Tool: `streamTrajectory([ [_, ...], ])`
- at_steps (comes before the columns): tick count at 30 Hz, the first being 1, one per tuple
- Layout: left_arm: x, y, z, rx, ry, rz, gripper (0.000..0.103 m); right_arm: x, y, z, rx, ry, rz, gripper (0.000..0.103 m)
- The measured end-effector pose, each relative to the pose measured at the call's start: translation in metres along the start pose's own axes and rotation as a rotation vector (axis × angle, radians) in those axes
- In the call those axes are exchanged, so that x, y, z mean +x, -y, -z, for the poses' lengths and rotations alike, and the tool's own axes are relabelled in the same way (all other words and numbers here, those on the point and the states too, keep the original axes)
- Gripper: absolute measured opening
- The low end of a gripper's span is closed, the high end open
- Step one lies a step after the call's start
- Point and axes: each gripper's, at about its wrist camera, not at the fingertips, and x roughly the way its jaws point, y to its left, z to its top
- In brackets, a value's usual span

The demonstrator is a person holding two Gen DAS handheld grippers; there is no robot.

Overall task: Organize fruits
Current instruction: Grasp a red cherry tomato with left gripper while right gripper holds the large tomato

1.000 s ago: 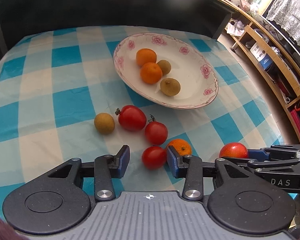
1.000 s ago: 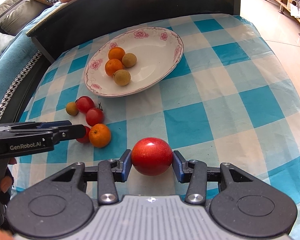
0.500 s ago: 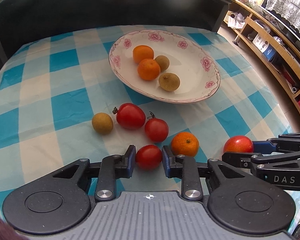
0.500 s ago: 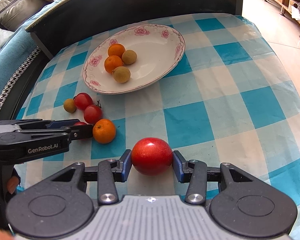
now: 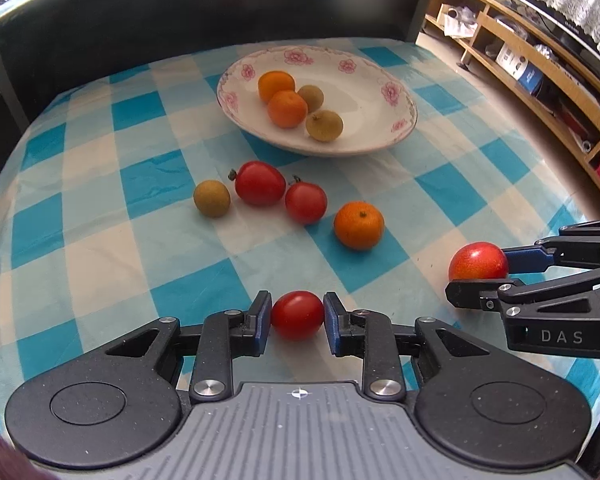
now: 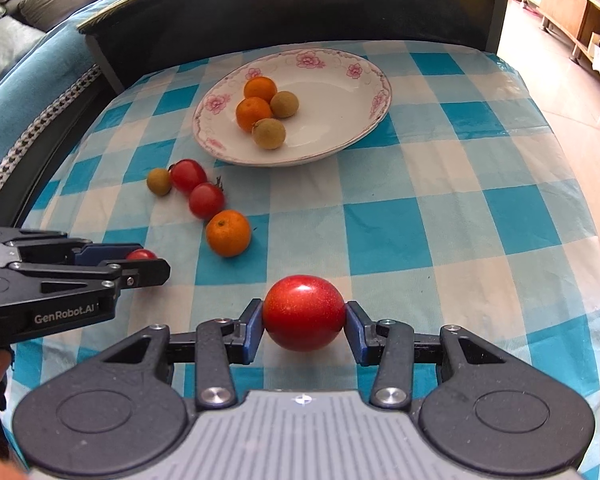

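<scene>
On a table covered with a blue-and-white checked tablecloth (image 5: pixel 148 168), a person works two handheld grippers side by side, both pointing down toward the cloth. Nearest the left wrist camera, the left gripper (image 5: pixel 297 316) is clamped on a small red cherry tomato (image 5: pixel 297 314), its blue pads pressing both sides of the fruit. To its right, the right gripper (image 6: pixel 304 322) is closed around a larger, round red fruit (image 6: pixel 303 312), gripped at its widest part. Whether either fruit is lifted clear of the cloth or resting on it cannot be told. Farther back sits a shallow white plate (image 5: pixel 374 76) with a pink flower pattern around its rim. Inside it lie two small oranges (image 5: pixel 287 108) and two brownish-green longans (image 5: pixel 324 125), bunched together toward the plate's left half. Between the plate and the grippers, four fruits lie loose on the cloth in a rough diagonal line: a single longan (image 5: pixel 211 198) at the left, then two cherry tomatoes (image 5: pixel 260 183) touching each other, then a lone small orange (image 5: pixel 358 225) nearest the grippers. Beyond the table's far edge stands a dark wooden board (image 5: pixel 204 12), and low wooden shelving (image 5: pixel 540 64) runs along the right side of the room.
</scene>
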Motion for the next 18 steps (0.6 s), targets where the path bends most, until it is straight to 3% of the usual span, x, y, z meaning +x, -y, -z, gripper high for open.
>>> streamTrajectory([
  [4,0.000,0.004,0.003,0.035,0.008,-0.005,0.038,0.005,-0.007,0.008,-0.039,-0.008,0.039,0.046],
  [18,0.000,0.012,0.007,0.083,0.022,-0.016,0.052,0.004,-0.002,0.009,-0.027,-0.010,0.025,0.049],
])
